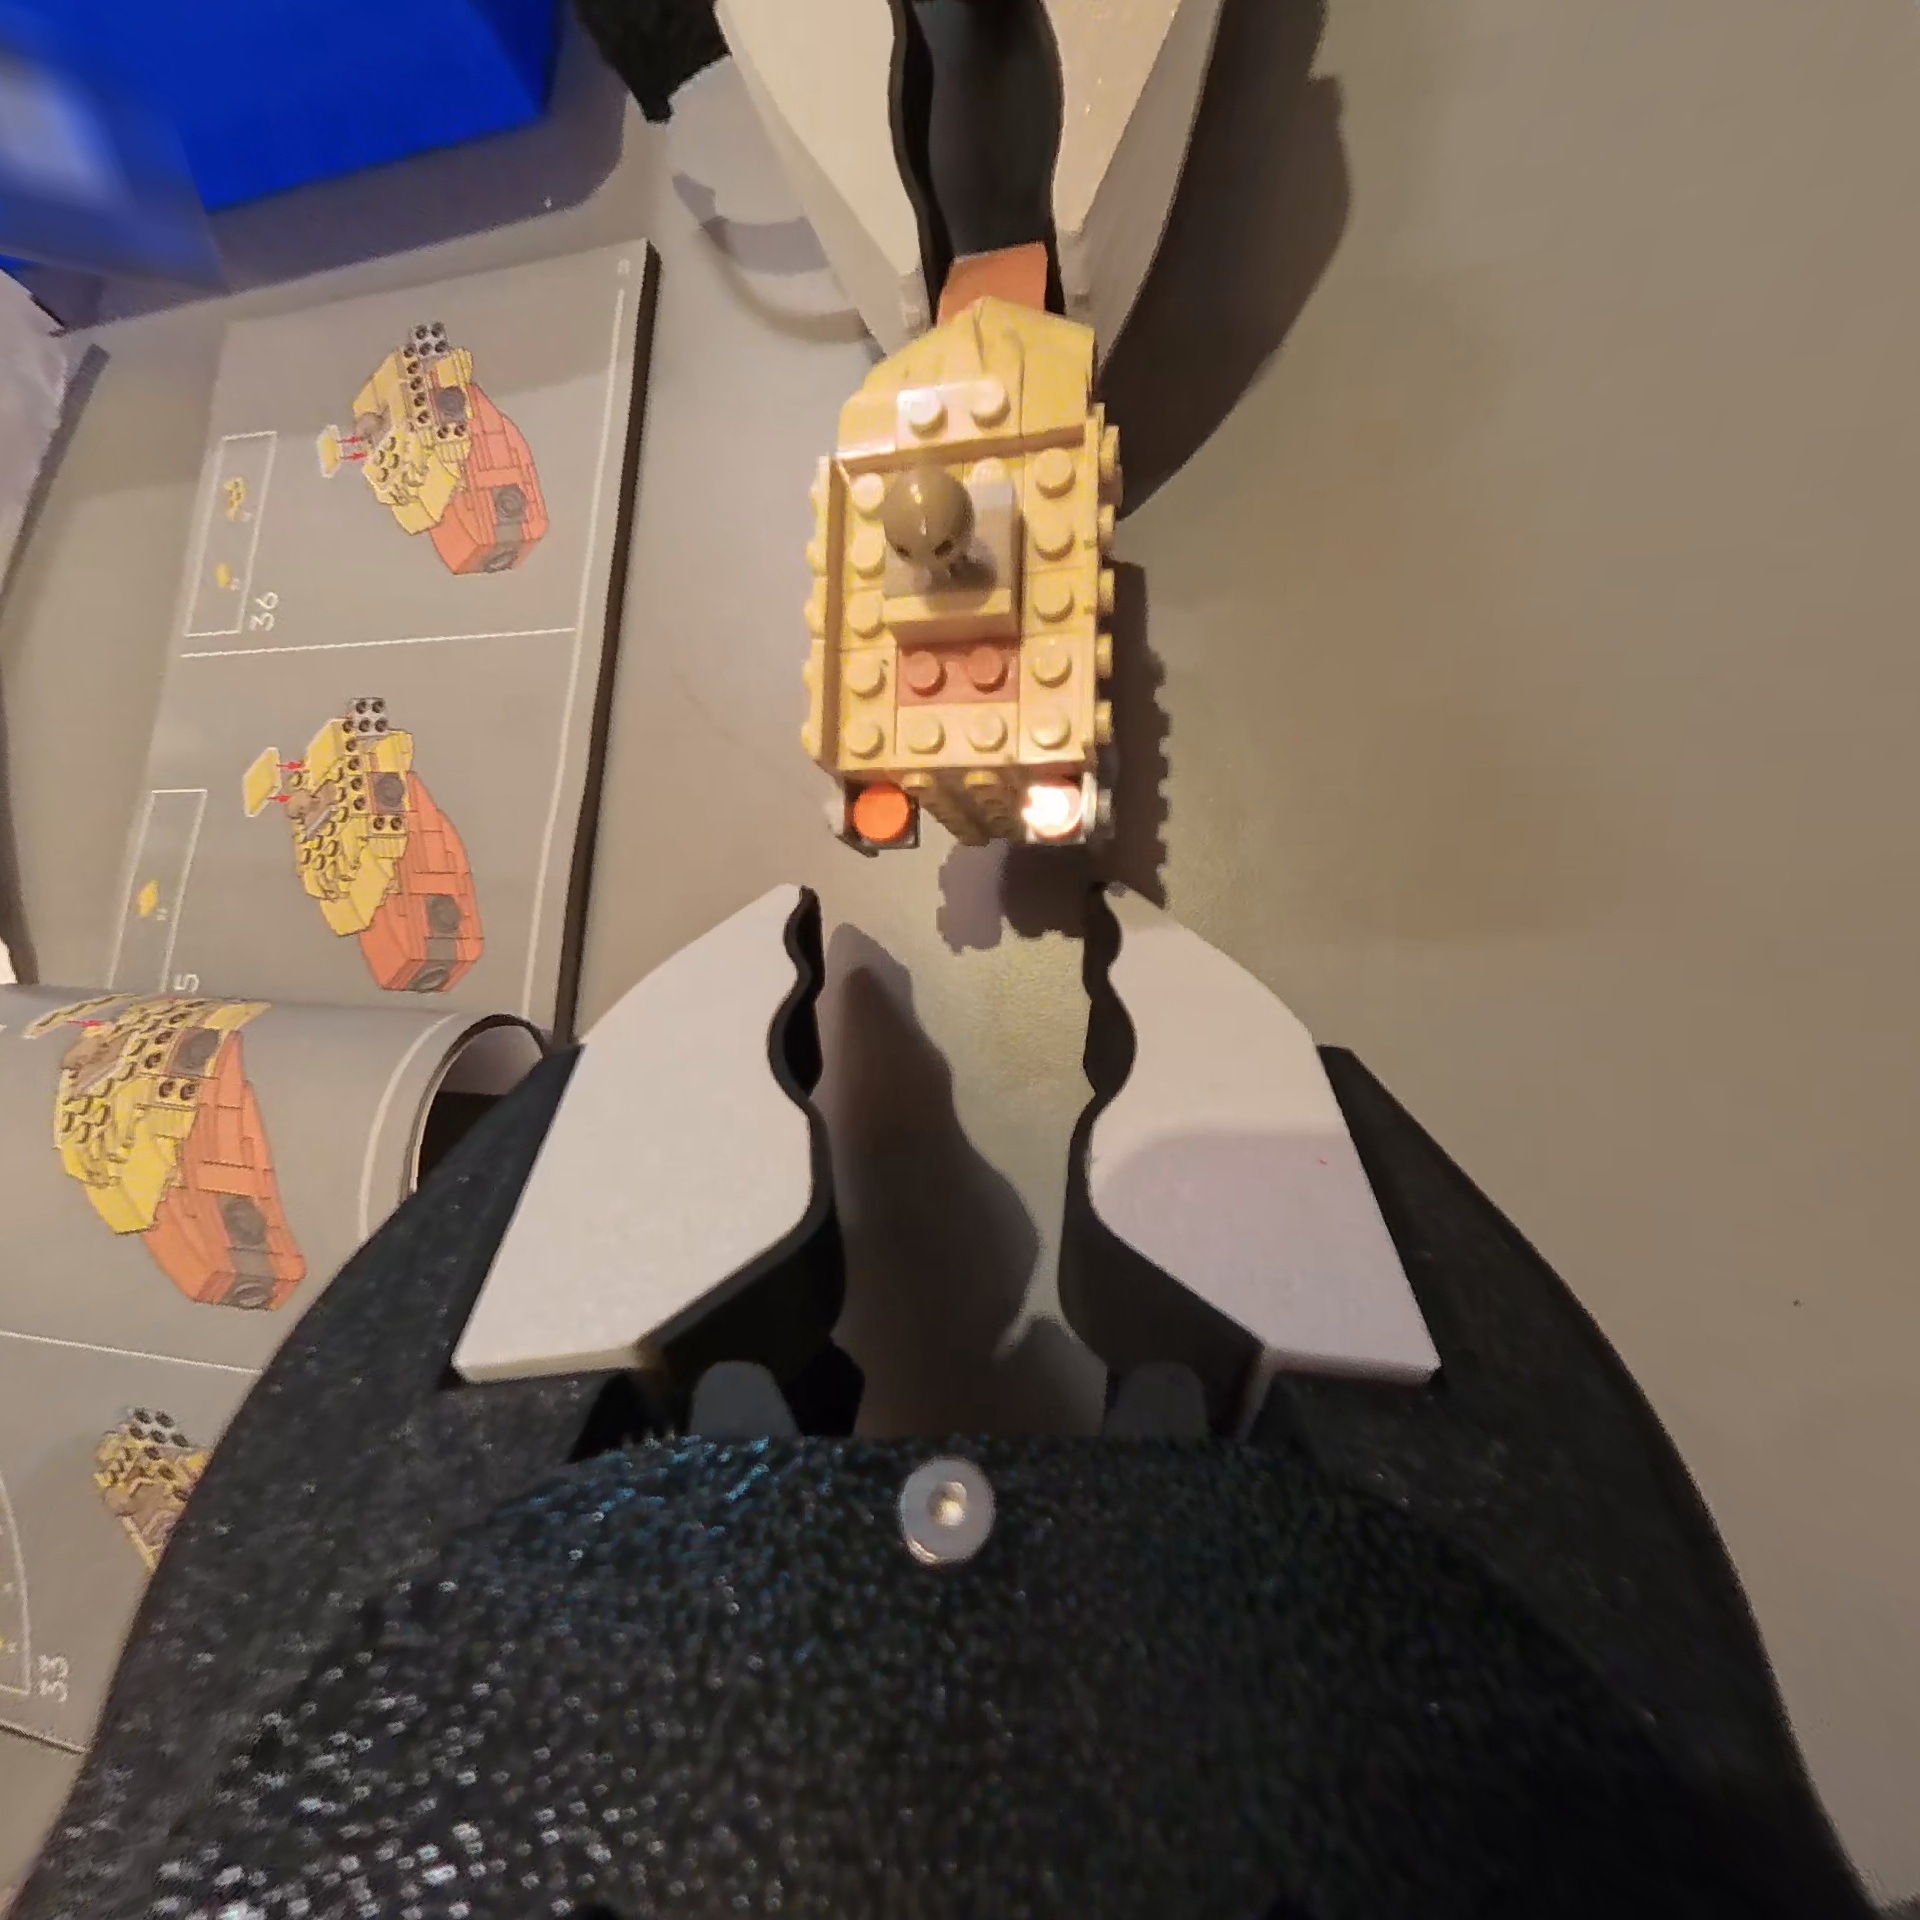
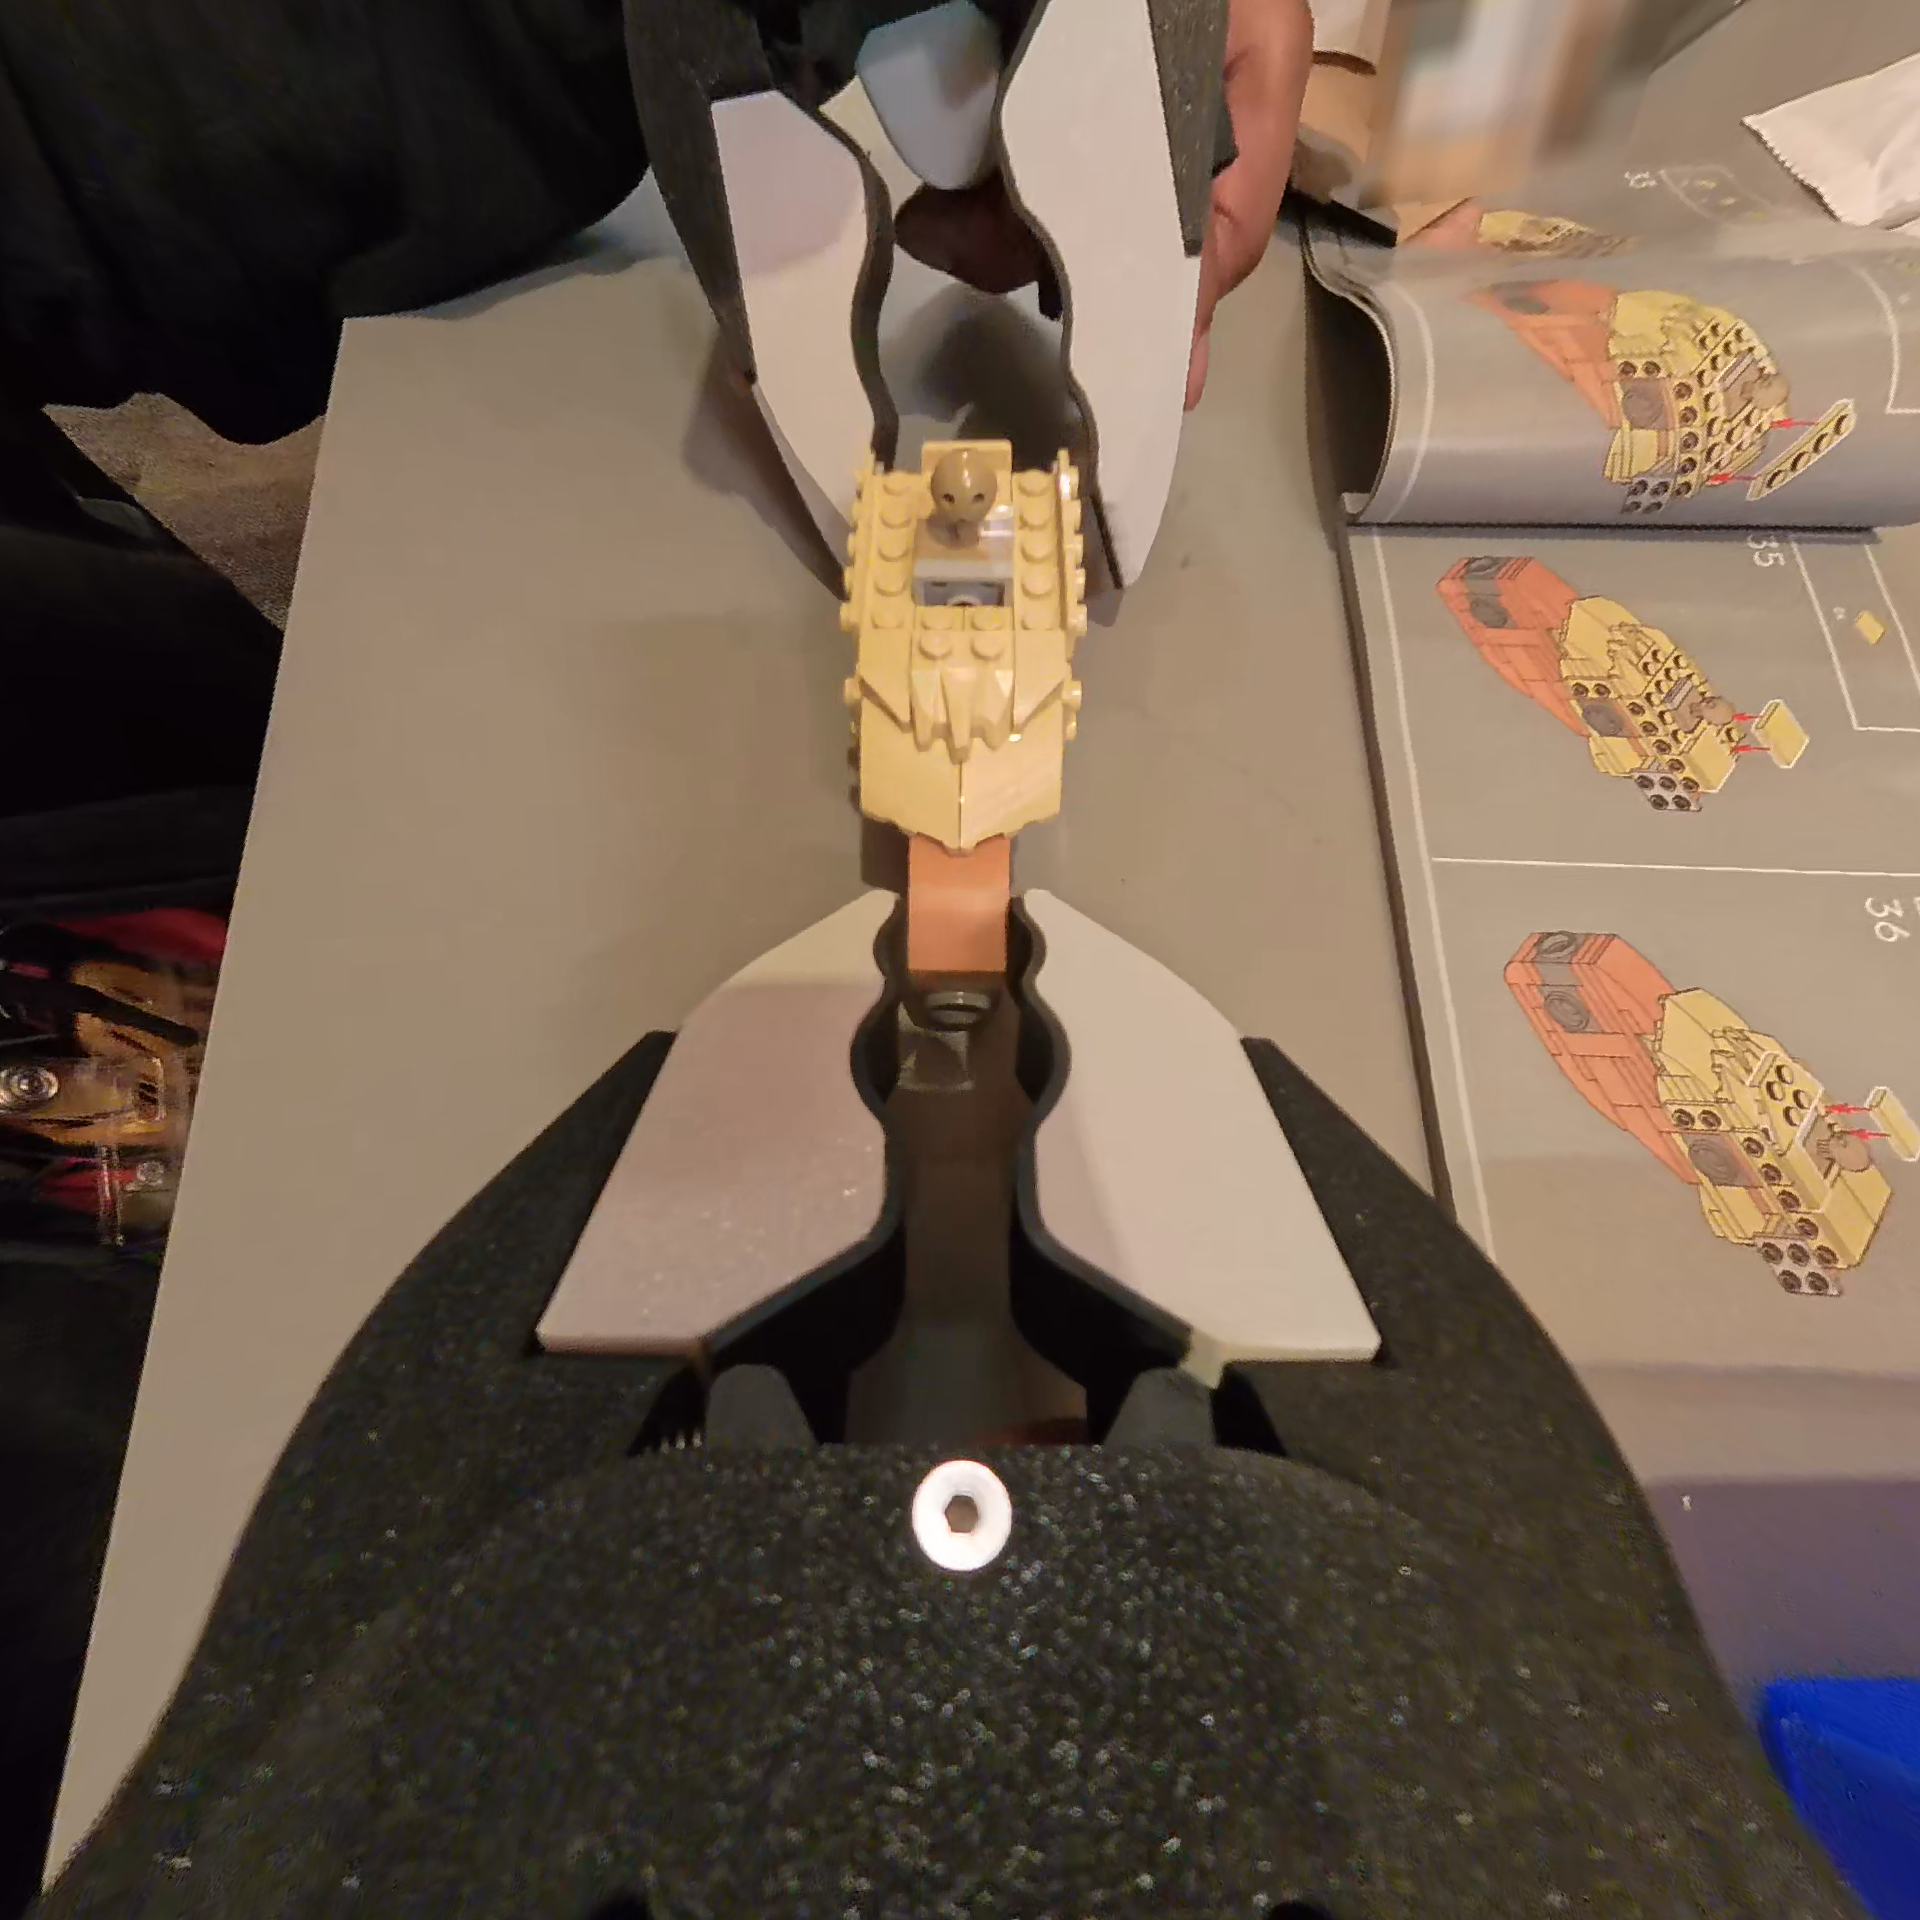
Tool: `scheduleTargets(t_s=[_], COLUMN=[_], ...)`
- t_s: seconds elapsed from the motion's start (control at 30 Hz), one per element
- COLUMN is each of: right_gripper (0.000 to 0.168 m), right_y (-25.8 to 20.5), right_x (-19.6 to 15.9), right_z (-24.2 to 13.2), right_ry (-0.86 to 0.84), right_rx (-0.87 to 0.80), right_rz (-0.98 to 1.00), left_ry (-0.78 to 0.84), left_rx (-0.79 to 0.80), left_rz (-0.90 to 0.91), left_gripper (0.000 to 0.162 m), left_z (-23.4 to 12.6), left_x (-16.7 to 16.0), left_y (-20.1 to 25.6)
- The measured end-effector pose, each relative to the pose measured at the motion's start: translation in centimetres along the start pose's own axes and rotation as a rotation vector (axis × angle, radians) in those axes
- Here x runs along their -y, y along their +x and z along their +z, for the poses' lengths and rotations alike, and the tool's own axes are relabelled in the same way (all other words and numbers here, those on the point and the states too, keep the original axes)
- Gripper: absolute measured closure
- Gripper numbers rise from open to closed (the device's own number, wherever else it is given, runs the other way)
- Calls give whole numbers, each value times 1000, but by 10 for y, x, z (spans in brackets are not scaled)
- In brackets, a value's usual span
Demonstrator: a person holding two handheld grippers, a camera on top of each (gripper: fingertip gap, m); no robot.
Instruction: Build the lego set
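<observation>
The tan lego model has a grey ball piece on top and an orange-brown part at its near end. My right gripper is shut on that orange-brown part and holds the model over the grey table. In the left wrist view the model lies just ahead of my left gripper, which is open and empty, with its tips a little short of the model's end. The left gripper's fingers stand at either side of the model's far end. The right gripper's fingers show at the top.
An open instruction booklet lies beside the model, seen also in the right wrist view. A blue bin stands beyond it. The grey table ends at its left edge, with dark clutter below. A person's hand holds the left gripper. One gripper's finger ends stand about 8 cm off the other's.
</observation>
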State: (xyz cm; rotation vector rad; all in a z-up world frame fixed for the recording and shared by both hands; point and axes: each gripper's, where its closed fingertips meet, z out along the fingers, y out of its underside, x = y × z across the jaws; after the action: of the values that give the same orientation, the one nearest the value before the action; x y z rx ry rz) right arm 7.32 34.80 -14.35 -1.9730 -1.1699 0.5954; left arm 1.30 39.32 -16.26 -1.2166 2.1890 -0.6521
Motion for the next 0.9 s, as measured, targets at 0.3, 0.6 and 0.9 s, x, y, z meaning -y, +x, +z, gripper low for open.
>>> scheduleTargets(t_s=[0.3,0.6,0.9], right_gripper=[144,132,127], right_y=[-3,-5,-14], right_x=[3,1,-6], right_z=[-1,-4,-48], right_ry=[18,8,114], right_rx=[0,7,16], right_rz=[-21,-29,-8], left_ry=[13,15,28], left_rx=[1,9,-12], left_rz=[10,-1,-49], left_gripper=[110,106,102], left_z=[1,-1,-5], left_x=[3,1,-5], left_y=[1,0,-1])
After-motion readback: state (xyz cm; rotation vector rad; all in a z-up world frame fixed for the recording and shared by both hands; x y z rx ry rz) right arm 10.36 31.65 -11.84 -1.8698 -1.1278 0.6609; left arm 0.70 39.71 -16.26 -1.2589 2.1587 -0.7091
